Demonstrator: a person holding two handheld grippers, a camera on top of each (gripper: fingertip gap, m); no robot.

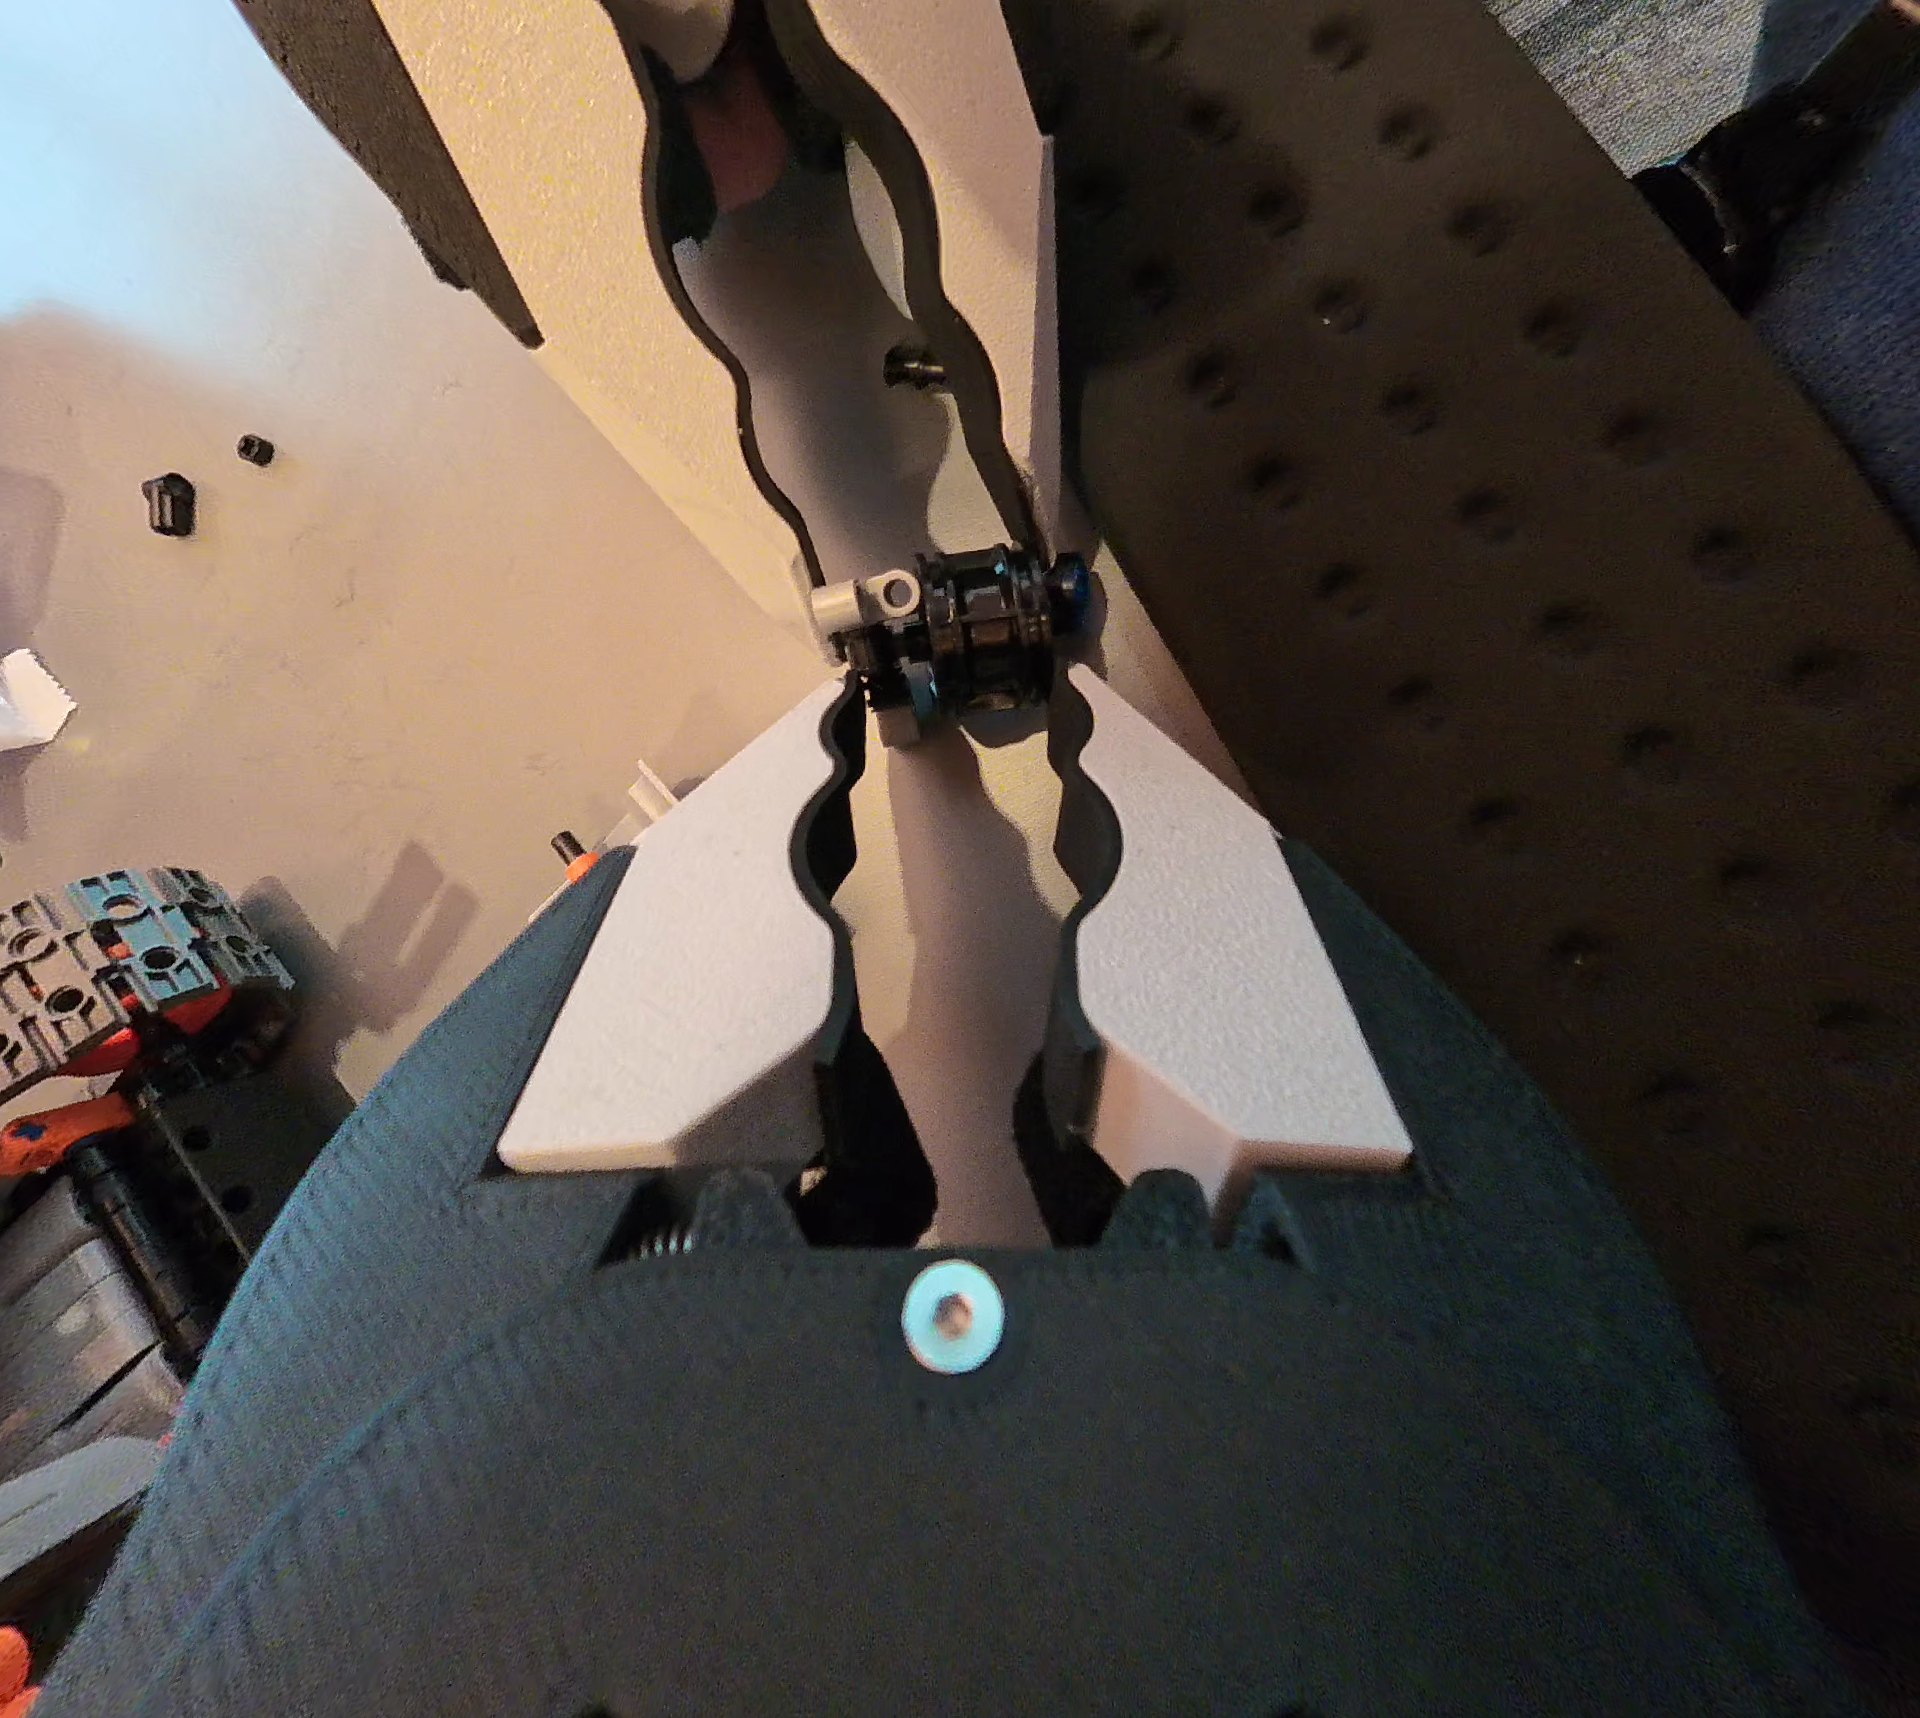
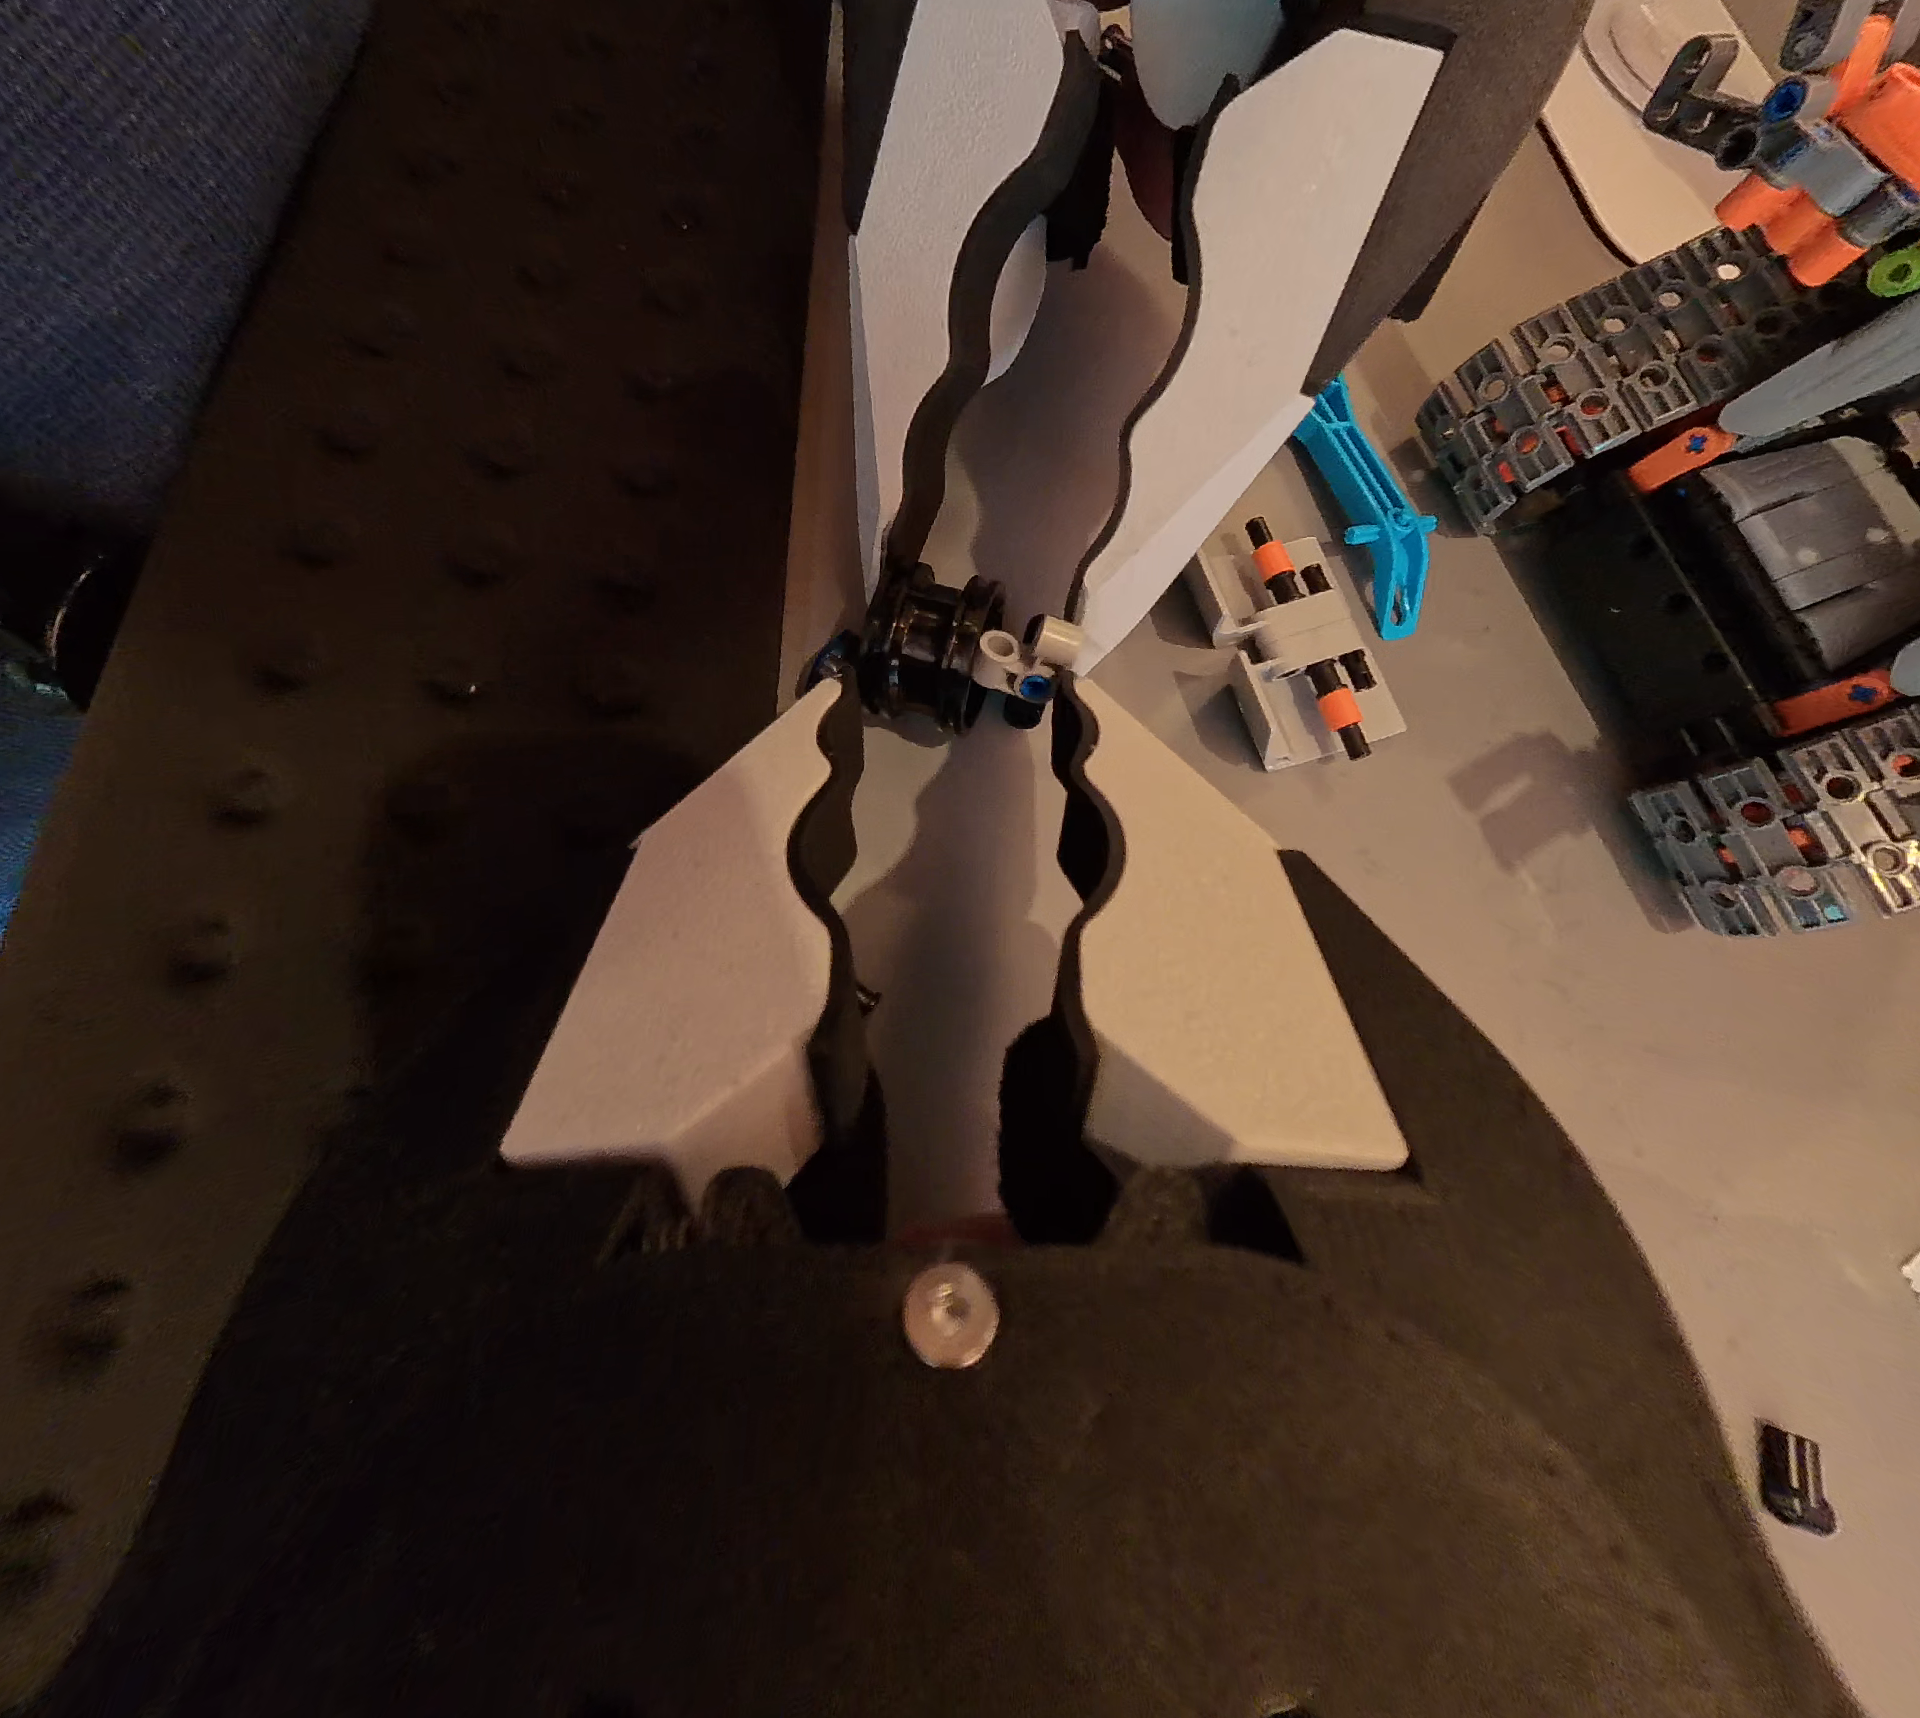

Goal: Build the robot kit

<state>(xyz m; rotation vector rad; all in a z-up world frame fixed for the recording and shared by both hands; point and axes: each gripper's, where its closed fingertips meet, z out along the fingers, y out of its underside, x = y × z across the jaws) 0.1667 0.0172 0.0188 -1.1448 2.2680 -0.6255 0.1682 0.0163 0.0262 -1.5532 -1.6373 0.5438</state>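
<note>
With both tools meeting tip to tip over the bench (image 2: 1455,1097), I have one small brick assembly pinched between them. My left tool (image 1: 961,692) grips it at the tips: its jaws are drawn in on the assembly, with only the wavy inner pads apart behind the tips. My right tool (image 2: 951,692) does the same from the opposite side, jaws closed on the same piece.

The assembly (image 1: 961,624) is a black ribbed hub with a pale grey connector on one end and a blue pin head on the other. It lies crosswise to both tools, so each tool clamps across its axis. I judge this two-sided hold is meant to keep the piece steady in the air, just clear of the bench, though I cannot tell whether it touches the surface.

Beside the left tool, to its right, runs a black dimpled mat (image 1: 1507,629). To the left of that tool sits a tracked model (image 1: 125,972) with grey treads and orange parts, well apart from the tips. Two small black pins (image 1: 166,505) lie farther ahead on the left.

In the right wrist view, a grey block with orange pins (image 2: 1299,650) lies just right of the tips, a blue strut (image 2: 1371,505) beyond it.
</note>
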